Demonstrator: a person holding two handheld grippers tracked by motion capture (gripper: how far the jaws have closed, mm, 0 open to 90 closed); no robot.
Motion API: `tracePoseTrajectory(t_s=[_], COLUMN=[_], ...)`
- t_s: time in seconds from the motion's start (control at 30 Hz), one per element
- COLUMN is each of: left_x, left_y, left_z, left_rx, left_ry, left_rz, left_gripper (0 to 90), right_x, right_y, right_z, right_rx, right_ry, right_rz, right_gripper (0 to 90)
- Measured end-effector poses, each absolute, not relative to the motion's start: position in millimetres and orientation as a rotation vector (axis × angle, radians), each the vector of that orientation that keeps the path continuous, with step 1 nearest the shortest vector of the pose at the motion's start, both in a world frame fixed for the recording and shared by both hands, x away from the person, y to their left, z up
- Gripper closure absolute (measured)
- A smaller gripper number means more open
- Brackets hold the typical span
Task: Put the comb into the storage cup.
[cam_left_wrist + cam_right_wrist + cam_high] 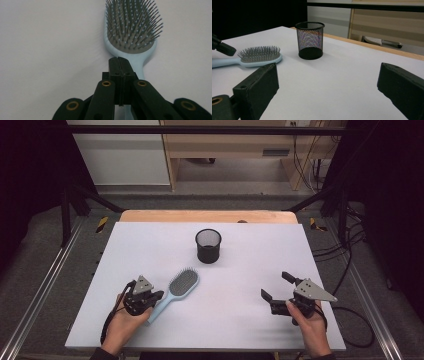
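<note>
Gripping the hairbrush [178, 290] w/ left gripper [156, 296]: jaws shut on its handle; lift level, bristles up. Right gripper [276, 287] jaws wide open, empty, well right of brush.

Even, soft overhead light, faint shadows, dark blurry surroundings.

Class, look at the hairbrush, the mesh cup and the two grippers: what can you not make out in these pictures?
- Hairbrush handle: in the left gripper view the shut left gripper covers it, so contact is unclear.
- Brush handle end: the right gripper view's left edge cuts it off.
- Mesh cup inside: too dark in the high view.
- Right gripper: open, holding nothing.
</note>
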State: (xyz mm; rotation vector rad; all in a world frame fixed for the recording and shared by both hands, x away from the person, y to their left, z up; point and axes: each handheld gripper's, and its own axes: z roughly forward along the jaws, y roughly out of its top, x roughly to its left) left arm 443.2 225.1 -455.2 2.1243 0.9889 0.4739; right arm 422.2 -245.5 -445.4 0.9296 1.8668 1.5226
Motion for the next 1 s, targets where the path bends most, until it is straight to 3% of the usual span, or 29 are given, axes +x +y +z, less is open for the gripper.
tracePoseTrajectory(t_s=[0.53,0.73,1.0], left_x=[425,425,425], left_y=[212,205,199], left_z=[-444,-446,-453], left_rx=[2.057,2.077,2.119], left_ry=[1.042,1.048,1.032], left_rz=[0.547,0.517,0.487], left_gripper=[16.4,9.4,7.5], right_x=[423,422,423], right_y=[-244,-244,-243], right_z=[-446,-446,-447], right_rx=[0.92,0.917,0.92], right_ry=[1.876,1.881,1.886], right_rz=[1.505,1.502,1.502], right_gripper=[3.6,3.6,3.7])
